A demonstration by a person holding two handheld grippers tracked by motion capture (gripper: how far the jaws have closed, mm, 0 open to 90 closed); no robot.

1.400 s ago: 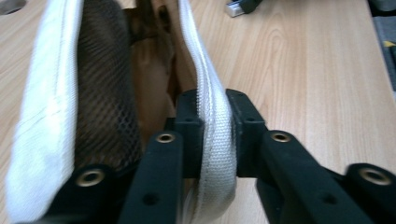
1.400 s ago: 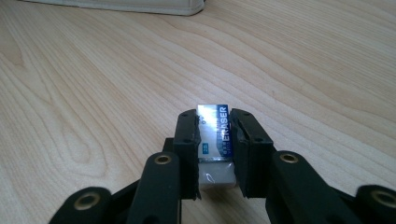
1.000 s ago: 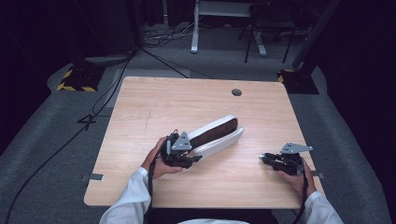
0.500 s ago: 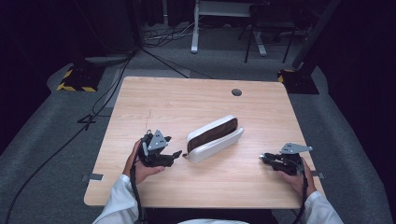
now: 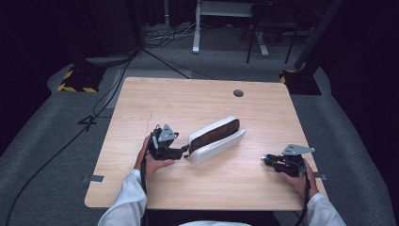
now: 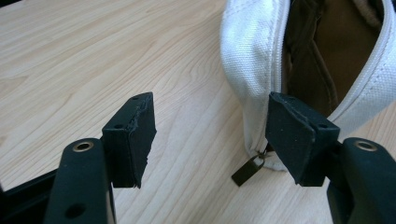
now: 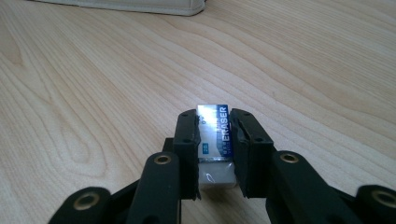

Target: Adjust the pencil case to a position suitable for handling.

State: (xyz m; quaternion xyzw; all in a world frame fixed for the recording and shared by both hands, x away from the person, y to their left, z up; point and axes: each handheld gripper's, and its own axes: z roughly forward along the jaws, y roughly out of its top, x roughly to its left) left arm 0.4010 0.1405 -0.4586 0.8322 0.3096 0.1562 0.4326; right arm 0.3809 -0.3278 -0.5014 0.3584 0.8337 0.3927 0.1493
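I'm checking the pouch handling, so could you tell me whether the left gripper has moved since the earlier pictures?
Yes. The left gripper has drawn back from over the white pouch toward the table's left edge, and now sits at the pouch's near end.

Person at the 6 o'clock edge of the high view, white long sleeves (image 5: pixel 123 207) on both forearms. Left hand-held gripper (image 5: pixel 181 151): black body, grey three-cornered plate on top, black cable trailing back along the sleeve. Right hand-held gripper (image 5: pixel 264 159): same black build, same grey plate. Jaws matte black, blocky rubber pads (image 6: pixel 135 133) with chipped edges, brass-ringed screw holes (image 7: pixel 162 159) at the pivots.
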